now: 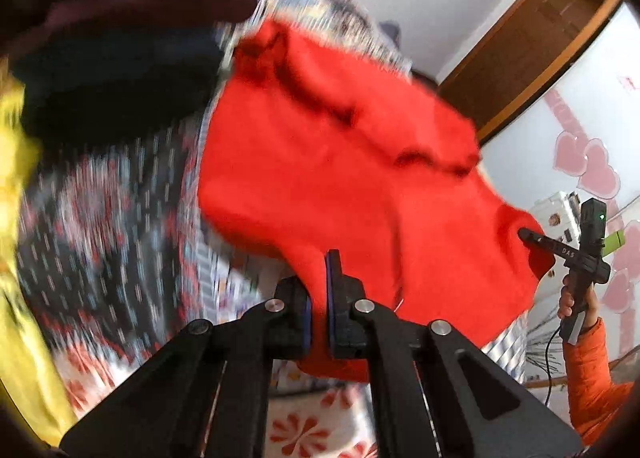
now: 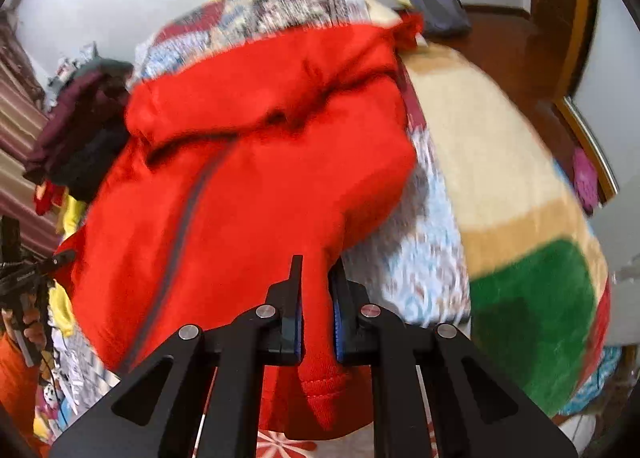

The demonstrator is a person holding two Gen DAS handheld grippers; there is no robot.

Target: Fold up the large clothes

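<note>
My left gripper [image 1: 318, 290] and right gripper [image 2: 318, 298] each pinch an edge of the red hoodie [image 1: 340, 162], lifted above the patterned bedspread [image 1: 104, 226]; I'd keep both clamps tight and the cloth taut

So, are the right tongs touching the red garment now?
Touching. In the right wrist view, the right tongs are closed on a hemmed edge of the red garment, with fabric pressed between both pads.
</note>
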